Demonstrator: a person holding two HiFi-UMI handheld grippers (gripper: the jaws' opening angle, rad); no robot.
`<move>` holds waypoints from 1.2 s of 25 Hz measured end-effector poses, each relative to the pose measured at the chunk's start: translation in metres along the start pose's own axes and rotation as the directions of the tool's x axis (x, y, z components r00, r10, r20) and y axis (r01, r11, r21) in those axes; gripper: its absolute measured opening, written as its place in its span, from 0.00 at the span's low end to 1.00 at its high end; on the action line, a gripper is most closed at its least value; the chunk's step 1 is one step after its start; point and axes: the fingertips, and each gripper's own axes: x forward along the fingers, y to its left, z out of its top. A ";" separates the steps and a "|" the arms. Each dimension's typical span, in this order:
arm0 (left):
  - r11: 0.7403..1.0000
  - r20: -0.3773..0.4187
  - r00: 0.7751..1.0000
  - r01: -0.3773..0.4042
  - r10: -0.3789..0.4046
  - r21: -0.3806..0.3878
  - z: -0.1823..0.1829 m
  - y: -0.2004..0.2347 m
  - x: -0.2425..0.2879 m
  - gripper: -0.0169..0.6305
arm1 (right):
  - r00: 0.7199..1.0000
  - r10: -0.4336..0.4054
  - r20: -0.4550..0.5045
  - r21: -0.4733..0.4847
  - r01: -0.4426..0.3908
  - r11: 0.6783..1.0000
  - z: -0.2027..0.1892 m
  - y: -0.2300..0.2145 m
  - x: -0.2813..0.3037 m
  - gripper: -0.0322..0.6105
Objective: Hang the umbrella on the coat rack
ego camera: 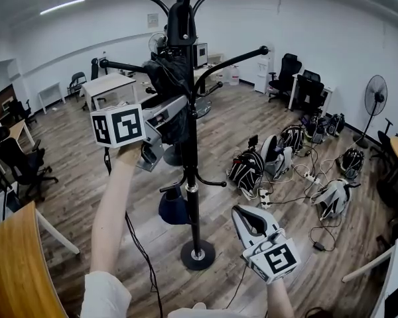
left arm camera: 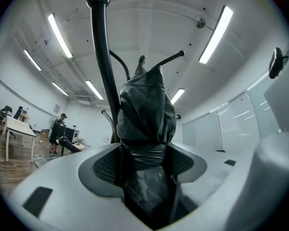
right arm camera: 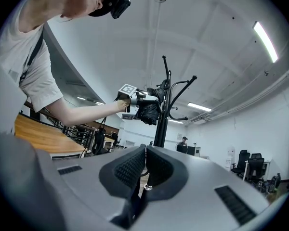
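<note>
While the left gripper [ego camera: 174, 114] reaches up high against the coat rack [ego camera: 193, 177], its jaws are clamped hard on the folded black umbrella [ego camera: 164, 77]. The left gripper view shows the dark fabric squeezed tight between them. The bundle sits right beside the pole, up among the upper arms. That height makes sense: the umbrella has to be level with a hook before its strap or handle can go over one. Whether any part of it is caught on an arm, I can't tell. Down low, the right gripper [ego camera: 247, 217] hangs near the rack's base, jaws pressed together on nothing. It is held clear, I'd say, to give the left one room. What looks like a dark blue bag [ego camera: 173, 207] occupies a lower hook, which is probably why the upper arms are the target. My read on the next move: settle the umbrella over an arm, then let go gently.
</note>
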 end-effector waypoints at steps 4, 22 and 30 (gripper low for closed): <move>1.000 0.008 1.000 -0.012 0.012 0.008 -0.001 -0.001 0.001 0.50 | 1.000 0.003 -0.004 0.008 -0.002 1.000 -0.003 0.003 -0.001 0.10; 0.907 0.287 0.941 -0.271 0.179 0.323 -0.043 -0.044 -0.101 0.46 | 0.997 0.055 -0.058 0.031 -0.054 0.998 -0.029 0.030 0.003 0.10; 0.862 0.334 0.903 -0.381 0.270 0.335 -0.099 -0.088 -0.152 0.10 | 0.999 0.025 -0.024 -0.023 -0.026 0.999 -0.015 0.032 0.008 0.10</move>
